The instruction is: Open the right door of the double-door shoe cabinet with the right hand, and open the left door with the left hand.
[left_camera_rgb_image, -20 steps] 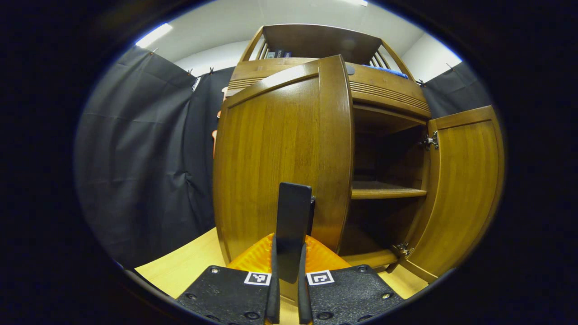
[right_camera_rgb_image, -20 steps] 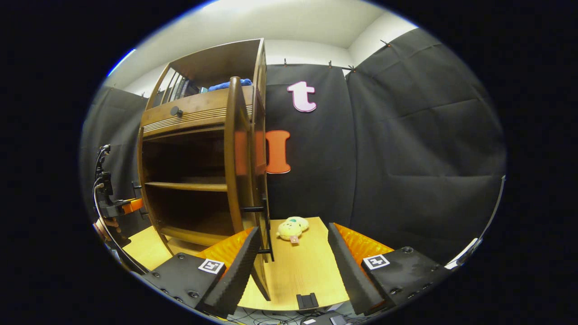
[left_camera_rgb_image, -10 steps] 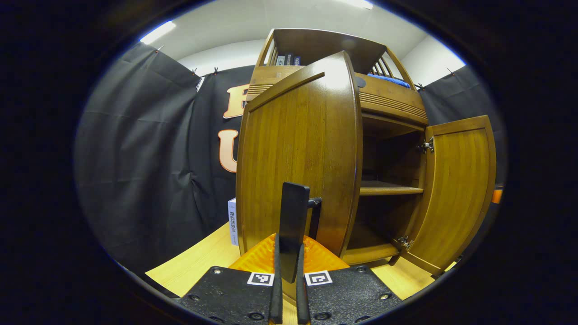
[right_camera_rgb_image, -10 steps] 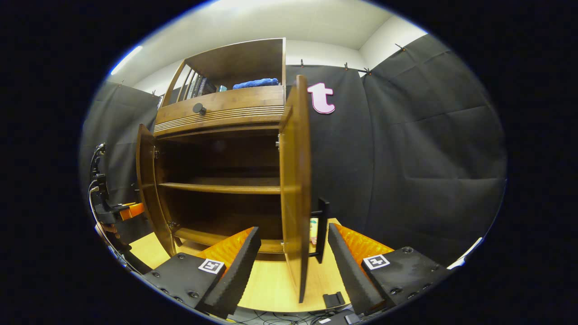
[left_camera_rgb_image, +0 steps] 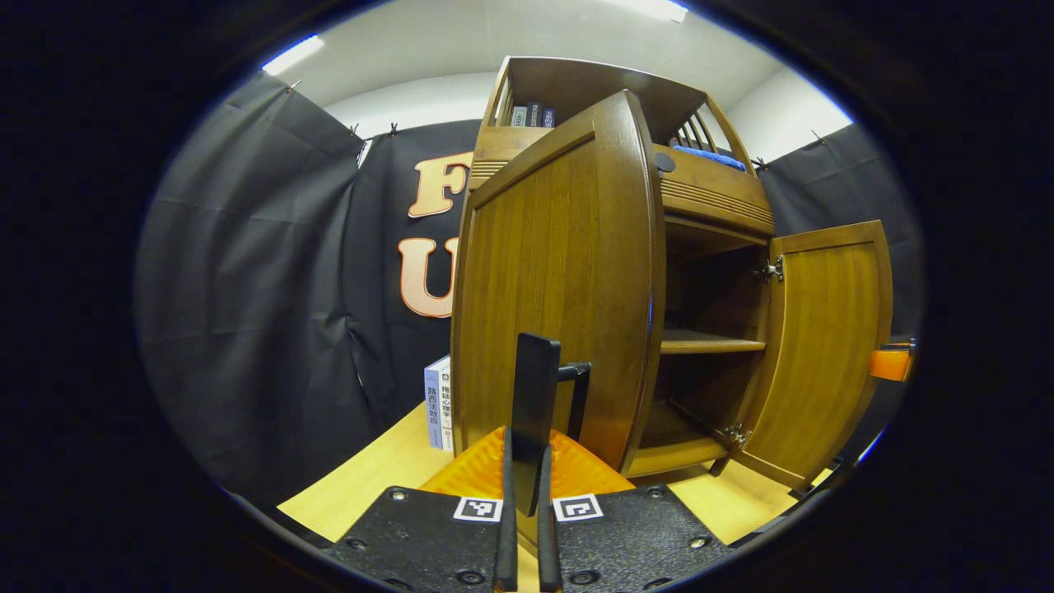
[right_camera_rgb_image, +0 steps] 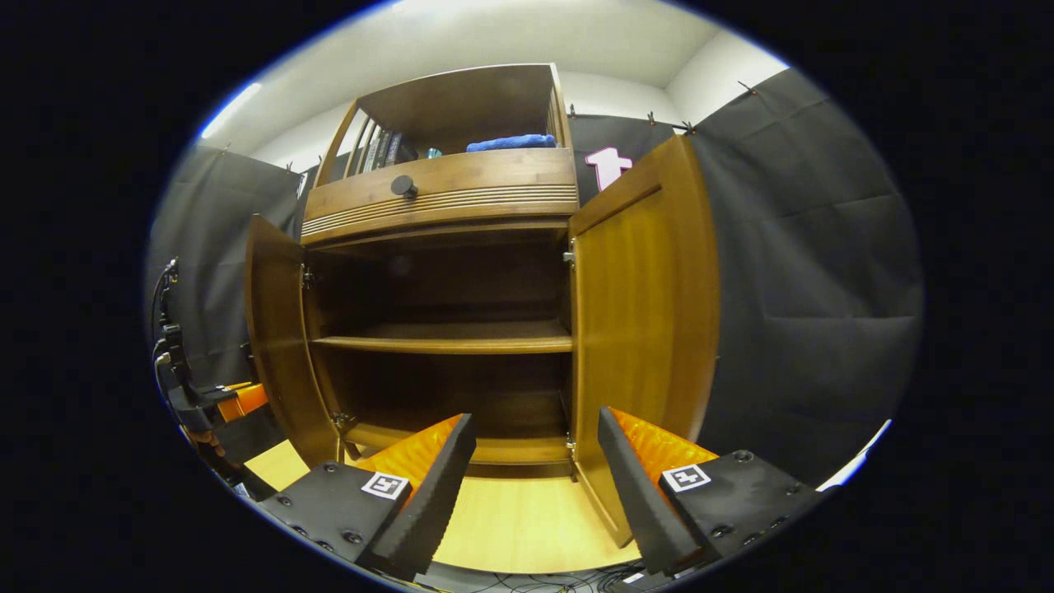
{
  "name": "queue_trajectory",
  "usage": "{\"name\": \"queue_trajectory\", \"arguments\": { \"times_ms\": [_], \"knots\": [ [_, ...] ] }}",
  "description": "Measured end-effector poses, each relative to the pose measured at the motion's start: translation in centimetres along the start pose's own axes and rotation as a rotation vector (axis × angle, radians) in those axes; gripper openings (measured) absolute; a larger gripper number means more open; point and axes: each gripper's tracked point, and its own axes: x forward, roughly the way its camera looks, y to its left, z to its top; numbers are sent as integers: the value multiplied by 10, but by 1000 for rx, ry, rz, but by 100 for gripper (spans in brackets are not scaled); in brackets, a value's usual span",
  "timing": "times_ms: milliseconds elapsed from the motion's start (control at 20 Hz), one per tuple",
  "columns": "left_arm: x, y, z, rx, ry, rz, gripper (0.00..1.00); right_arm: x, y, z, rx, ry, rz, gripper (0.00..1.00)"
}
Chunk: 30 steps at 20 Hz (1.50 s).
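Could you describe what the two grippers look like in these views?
Each tool has black textured base plates with screws and a small square black-and-white marker on each side. Orange ribbed pieces sit behind the fingers on the left tool and the right tool. In the right gripper view, the other tool's orange-and-black body trails black cables.

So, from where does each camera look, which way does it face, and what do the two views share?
Left gripper view: rides on the left hand-held gripper, faces the left door from outside; own fingers closed on its handle.
Right gripper view: rides on the right hand-held gripper, faces the open cabinet; own fingers apart.
Shared: cabinet, both doors, shelf, each other's gripper.
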Motion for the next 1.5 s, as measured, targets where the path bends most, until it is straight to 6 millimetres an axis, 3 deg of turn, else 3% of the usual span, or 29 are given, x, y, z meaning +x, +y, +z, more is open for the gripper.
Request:
{"name": "queue_trajectory", "arguments": {
  "times_ms": [450,600,750,1050,1300,1500],
  "knots": [
    [-21,82,6,-15,18,32,3,4,90,4,-8,-32,1,89],
    [-25,98,6,12,18,12,1,-1,116,2,-17,-25,12,89],
    [-30,100,5,-1,24,-32,2,-6,136,2,-33,-25,22,89],
    [-30,117,5,-1,29,-42,2,-12,154,3,-36,-35,17,89],
    [-29,154,4,-3,33,10,2,-14,158,3,-42,-35,3,89],
    [-32,151,5,-16,49,-14,2,-14,167,5,-47,-35,13,89]
  ]
}}
